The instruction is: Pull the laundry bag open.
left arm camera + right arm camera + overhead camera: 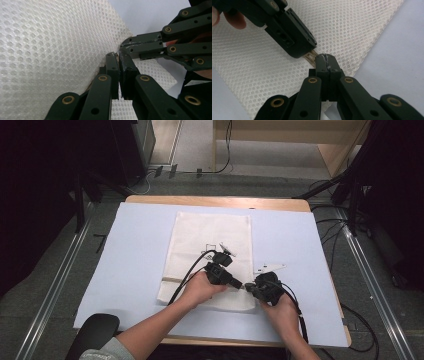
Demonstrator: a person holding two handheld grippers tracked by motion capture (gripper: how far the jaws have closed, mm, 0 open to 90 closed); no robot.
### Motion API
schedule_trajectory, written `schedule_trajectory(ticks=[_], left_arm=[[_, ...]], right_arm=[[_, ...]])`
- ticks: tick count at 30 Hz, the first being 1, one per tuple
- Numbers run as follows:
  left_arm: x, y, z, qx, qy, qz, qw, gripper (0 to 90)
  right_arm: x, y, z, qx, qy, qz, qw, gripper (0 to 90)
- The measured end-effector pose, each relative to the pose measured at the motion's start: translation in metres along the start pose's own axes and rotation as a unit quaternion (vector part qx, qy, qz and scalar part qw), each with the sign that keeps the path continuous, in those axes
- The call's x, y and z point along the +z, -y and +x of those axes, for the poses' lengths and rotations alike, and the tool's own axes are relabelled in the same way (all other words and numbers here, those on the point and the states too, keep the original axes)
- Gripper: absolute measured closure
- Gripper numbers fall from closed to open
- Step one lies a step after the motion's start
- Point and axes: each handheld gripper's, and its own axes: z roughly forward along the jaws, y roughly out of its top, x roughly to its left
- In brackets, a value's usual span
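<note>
Your left gripper [239,285] and right gripper [248,289] both clench the mesh bag's [210,240] zipper strip [311,56] near the table's [300,240] front edge.

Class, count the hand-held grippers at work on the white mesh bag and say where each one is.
2. The left hand-held gripper and the right hand-held gripper meet tip to tip, both shut, at the near right corner of the mesh bag.

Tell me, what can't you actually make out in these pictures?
- High view: the near right corner of the white mesh bag lies under the left gripper and right gripper.
- Right gripper view: the tan strip is too small to identify.
- Left gripper view: what the shut jaws pinch is hidden by them.
</note>
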Motion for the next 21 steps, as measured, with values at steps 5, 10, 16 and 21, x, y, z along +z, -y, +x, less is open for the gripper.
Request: schedule_trajectory(ticks=[5,10,16,21], left_arm=[[-0.0022,-0.0002,0.0021,-0.001,-0.002,0.001,1.0,89.8],[-0.0029,0.0008,0.0012,0.001,-0.005,0.002,1.0,90.0],[-0.0046,0.0035,0.0014,0.004,-0.003,0.002,1.0,90.0],[-0.0074,0.0052,-0.0005,0.016,-0.014,0.002,0.9998,90.0]], right_arm=[[-0.0001,0.0004,0.0003,0.0,0.001,0.0,1.0,90.0],[-0.0002,0.0012,-0.0002,-0.001,0.0,-0.003,1.0,90.0],[-0.0004,0.0017,-0.0007,0.004,0.0,-0.003,1.0,90.0],[-0.0006,0.0019,-0.0007,0.005,0.001,-0.003,1.0,90.0]])
